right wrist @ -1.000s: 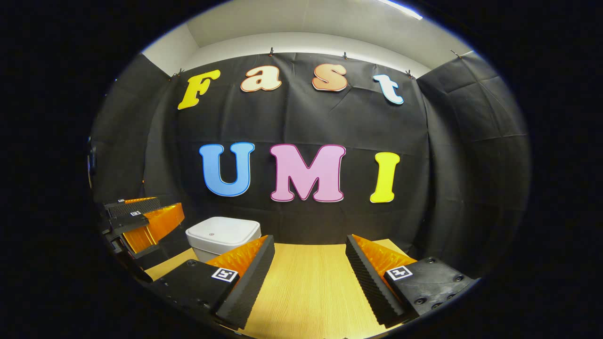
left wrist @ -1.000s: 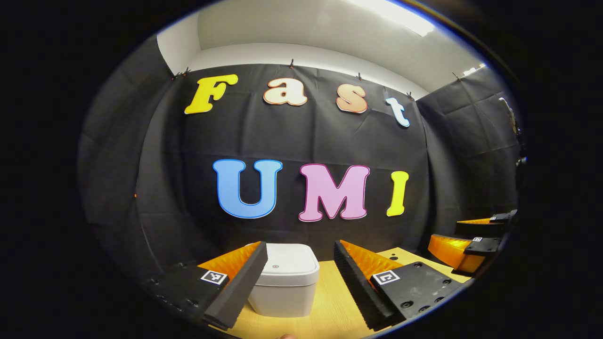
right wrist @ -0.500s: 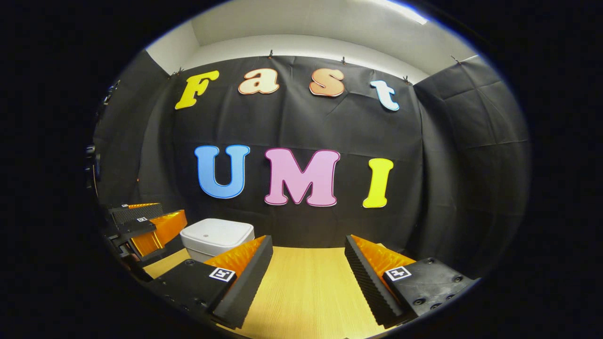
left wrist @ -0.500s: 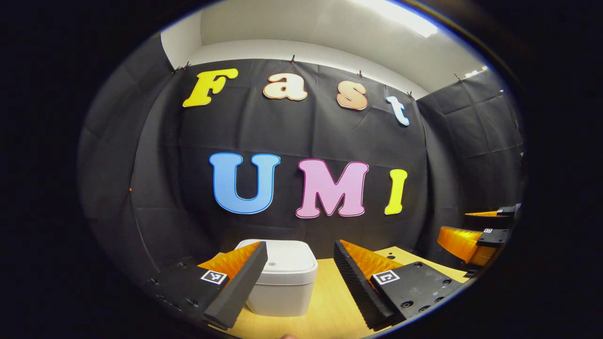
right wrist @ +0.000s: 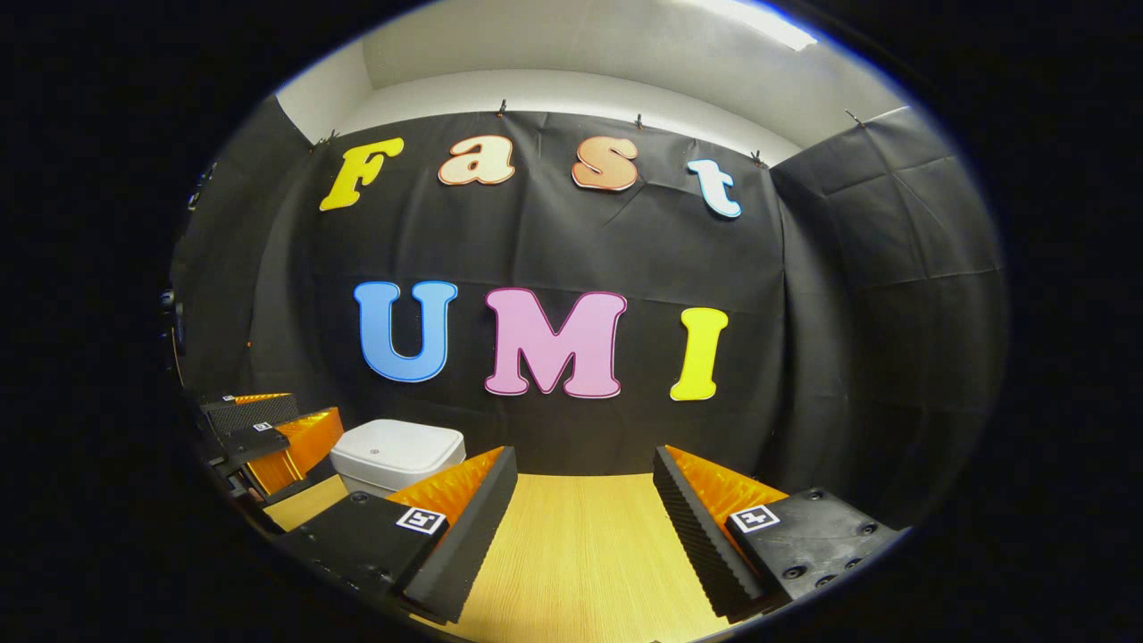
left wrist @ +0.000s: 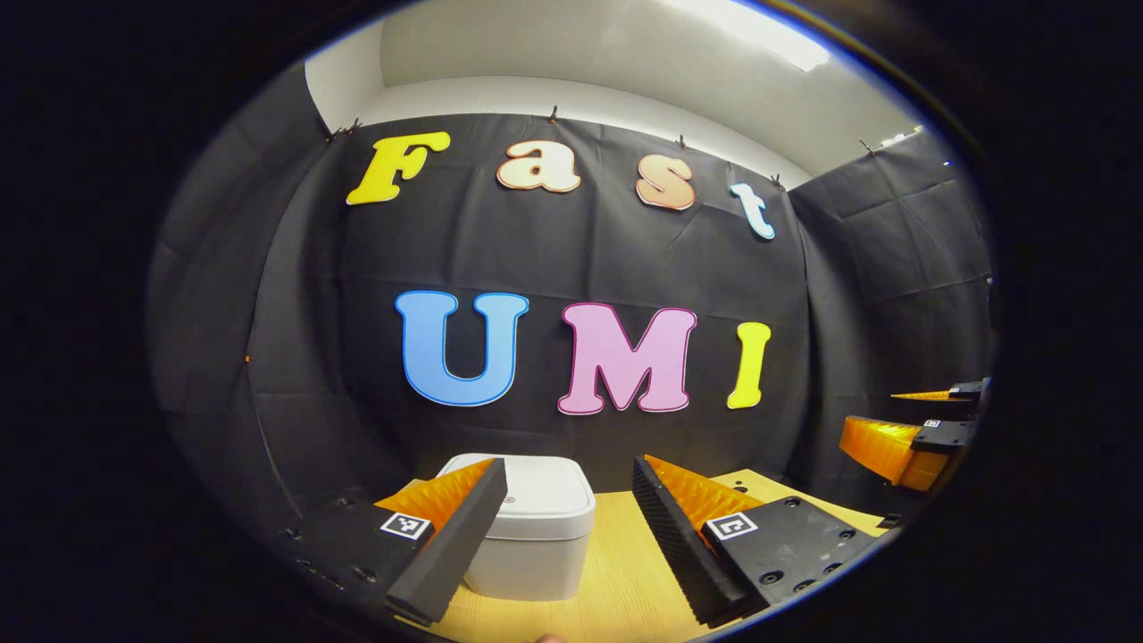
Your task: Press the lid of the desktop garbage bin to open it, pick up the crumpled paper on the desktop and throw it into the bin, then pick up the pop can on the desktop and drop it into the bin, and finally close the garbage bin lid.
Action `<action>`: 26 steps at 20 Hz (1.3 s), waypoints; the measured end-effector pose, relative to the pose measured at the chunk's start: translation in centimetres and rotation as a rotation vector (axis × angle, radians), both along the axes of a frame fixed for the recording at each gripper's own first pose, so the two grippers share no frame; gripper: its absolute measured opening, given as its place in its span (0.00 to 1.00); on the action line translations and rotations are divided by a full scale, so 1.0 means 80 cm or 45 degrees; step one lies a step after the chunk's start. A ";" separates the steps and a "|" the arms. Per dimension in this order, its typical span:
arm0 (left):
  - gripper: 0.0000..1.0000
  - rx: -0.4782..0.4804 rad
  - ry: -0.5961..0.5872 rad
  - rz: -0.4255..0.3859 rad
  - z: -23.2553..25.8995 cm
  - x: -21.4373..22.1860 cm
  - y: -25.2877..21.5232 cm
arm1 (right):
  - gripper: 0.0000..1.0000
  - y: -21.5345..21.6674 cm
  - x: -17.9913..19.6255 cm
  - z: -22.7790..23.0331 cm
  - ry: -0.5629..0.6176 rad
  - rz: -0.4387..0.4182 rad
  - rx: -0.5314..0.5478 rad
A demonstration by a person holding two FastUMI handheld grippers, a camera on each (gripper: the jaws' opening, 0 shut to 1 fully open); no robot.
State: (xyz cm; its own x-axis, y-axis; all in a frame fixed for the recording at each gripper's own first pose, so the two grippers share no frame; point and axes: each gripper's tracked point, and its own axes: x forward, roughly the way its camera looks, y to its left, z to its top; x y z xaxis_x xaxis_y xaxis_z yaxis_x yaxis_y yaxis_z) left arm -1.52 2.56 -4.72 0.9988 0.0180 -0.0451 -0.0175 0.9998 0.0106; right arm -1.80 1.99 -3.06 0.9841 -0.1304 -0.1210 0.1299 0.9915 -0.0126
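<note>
Sitting on wooden desktop [right wrist: 580, 554]: white squarish garbage bin [left wrist: 534, 540], lid closed; both hand-held grippers spread, empty.

Left gripper view: garbage bin [left wrist: 536, 536] partly hidden, its left side sits behind one finger [left wrist: 451, 545] of the left gripper [left wrist: 563, 545]; the small mark on the lid is too small to make out. Right gripper [left wrist: 920, 433] at the right edge is cut off, only the finger ends visible. Right gripper view: bin's [right wrist: 397, 455] lower part hidden behind a finger [right wrist: 464, 536] of the gripper [right wrist: 580, 536]; the other gripper [right wrist: 268, 438] at lower left is clipped by the edge. Desktop [right wrist: 580, 554] runs out of frame at the bottom.
</note>
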 end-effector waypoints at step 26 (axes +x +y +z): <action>0.96 0.052 0.003 -0.011 -0.003 0.003 -0.010 | 0.99 -0.006 0.004 -0.007 0.000 -0.004 0.002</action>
